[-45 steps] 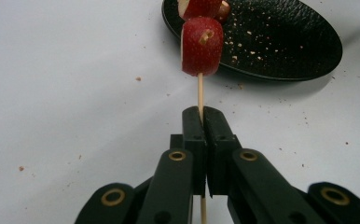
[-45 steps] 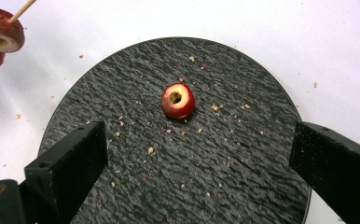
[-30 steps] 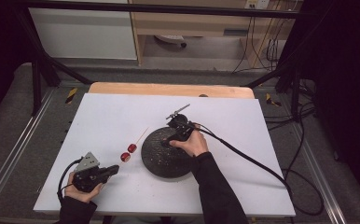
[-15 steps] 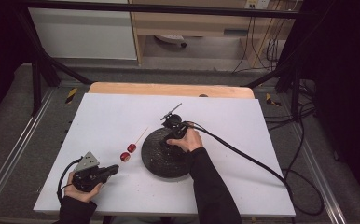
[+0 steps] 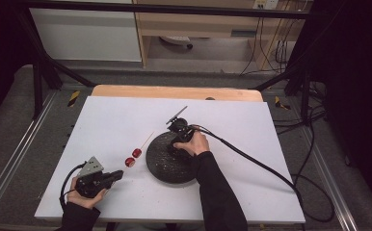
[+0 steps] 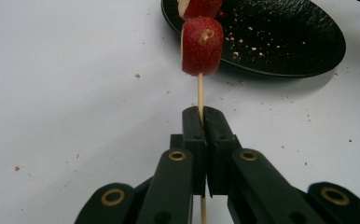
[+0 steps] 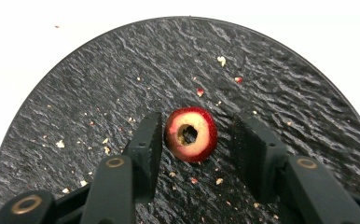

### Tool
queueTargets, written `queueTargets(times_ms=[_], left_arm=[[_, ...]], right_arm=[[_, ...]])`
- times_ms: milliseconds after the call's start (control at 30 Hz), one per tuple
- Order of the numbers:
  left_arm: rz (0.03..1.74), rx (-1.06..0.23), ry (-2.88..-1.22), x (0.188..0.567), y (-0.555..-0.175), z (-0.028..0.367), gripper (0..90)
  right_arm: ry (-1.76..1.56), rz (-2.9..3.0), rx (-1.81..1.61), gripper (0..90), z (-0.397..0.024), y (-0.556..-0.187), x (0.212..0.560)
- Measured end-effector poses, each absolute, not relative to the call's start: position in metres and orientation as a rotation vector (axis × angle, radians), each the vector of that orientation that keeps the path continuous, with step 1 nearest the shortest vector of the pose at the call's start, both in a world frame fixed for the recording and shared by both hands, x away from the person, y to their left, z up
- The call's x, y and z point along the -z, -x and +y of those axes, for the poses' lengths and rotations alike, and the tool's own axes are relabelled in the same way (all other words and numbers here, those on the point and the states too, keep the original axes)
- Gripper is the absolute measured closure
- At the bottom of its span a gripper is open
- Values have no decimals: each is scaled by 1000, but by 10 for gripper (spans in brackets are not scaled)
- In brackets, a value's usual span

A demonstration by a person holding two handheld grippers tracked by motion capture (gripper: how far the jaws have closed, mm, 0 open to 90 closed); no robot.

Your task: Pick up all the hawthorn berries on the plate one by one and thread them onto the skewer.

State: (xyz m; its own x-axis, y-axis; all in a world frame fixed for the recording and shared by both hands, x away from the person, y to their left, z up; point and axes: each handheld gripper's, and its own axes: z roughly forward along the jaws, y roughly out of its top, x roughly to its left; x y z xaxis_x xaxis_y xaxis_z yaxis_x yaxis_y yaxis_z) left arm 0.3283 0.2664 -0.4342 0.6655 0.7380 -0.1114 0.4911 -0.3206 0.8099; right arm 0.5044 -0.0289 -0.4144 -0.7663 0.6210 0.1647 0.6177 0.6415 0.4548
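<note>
While left jaws pinch the skewer [image 6: 199, 95]: two threaded apple pieces [image 5: 133, 157], one between half-spread right jaws.

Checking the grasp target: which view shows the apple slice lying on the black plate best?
The right gripper view: the apple slice lies on the black plate between the closing jaws of the right gripper, cored hole facing the camera, gaps either side. In the high view the hand covers that spot.

White table [image 5: 126, 115] | black plate [image 5: 167, 166] near centre | right gripper [image 5: 178, 129] at plate's far rim, hand on plate | skewer [image 5: 137, 146] with two red pieces left of plate | left gripper [image 5: 108, 177] near front-left, pointing toward skewer
</note>
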Motion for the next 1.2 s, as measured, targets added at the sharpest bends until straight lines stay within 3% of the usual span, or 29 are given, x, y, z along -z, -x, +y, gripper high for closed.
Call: queueTargets(times_ms=[233, 1200], left_arm=[[952, -349, -1991, 434, -328, 266, 880], [945, -353, -1993, 433, -327, 265, 880]], right_arm=[[-1076, 2859, -793, 616, -29, -505, 415], [-1124, 2847, -803, 629, -31, -504, 409]])
